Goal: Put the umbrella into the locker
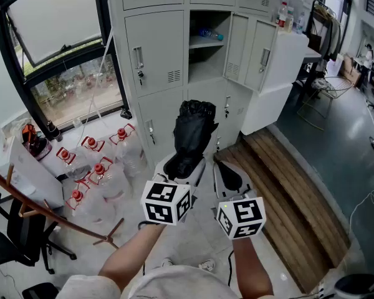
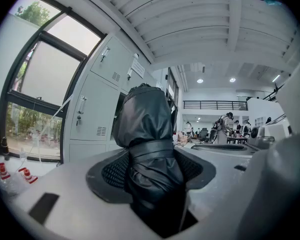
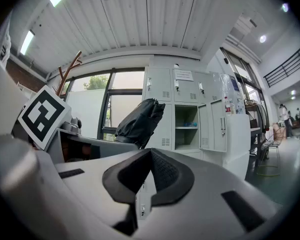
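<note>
A folded black umbrella (image 1: 193, 129) stands up out of my left gripper (image 1: 184, 162), whose jaws are shut on its lower part. In the left gripper view the umbrella (image 2: 142, 124) fills the gap between the pads of the left gripper (image 2: 152, 171). Beside it on the right, my right gripper (image 1: 228, 177) is shut with nothing in it. The grey lockers stand ahead, with one compartment (image 1: 206, 52) open and its door (image 1: 260, 55) swung to the right. In the right gripper view that open compartment (image 3: 186, 126) is beyond the right gripper (image 3: 149, 176), and the umbrella (image 3: 140, 119) is at the left.
A bottle (image 1: 210, 35) lies on the open compartment's shelf. Several clear water jugs with red caps (image 1: 93, 161) crowd the floor at the left under the window. A wooden coat stand (image 1: 50, 217) and a black chair (image 1: 25, 248) are lower left. A wooden platform (image 1: 287, 192) runs along the right.
</note>
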`<state>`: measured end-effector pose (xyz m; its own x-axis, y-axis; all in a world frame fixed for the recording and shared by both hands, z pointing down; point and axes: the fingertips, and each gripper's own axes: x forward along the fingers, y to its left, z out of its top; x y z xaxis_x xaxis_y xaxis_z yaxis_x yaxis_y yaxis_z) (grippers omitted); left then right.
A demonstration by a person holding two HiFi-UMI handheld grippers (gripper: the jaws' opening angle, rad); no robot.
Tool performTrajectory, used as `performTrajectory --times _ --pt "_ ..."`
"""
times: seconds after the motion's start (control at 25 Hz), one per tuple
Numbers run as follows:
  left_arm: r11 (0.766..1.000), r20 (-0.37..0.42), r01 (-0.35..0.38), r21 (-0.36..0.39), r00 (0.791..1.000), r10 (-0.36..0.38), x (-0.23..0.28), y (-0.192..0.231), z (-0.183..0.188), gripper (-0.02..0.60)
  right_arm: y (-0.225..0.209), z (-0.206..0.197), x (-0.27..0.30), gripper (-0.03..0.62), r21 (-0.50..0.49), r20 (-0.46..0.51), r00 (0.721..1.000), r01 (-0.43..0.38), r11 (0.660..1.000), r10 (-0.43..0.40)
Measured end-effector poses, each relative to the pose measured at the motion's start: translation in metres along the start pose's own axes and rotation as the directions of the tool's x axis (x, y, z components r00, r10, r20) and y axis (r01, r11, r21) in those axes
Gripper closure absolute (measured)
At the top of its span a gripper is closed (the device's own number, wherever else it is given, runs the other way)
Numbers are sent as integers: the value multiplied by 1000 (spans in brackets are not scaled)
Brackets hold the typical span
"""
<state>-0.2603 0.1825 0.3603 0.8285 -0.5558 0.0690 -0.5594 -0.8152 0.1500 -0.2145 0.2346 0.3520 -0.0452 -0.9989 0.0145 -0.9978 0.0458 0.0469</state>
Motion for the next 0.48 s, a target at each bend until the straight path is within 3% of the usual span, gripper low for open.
performTrajectory --times 0.48 --pt "999 -9 -32 1 999 32 25 -24 -5 311 -37 -3 -7 591 38 13 999 -35 999 34"
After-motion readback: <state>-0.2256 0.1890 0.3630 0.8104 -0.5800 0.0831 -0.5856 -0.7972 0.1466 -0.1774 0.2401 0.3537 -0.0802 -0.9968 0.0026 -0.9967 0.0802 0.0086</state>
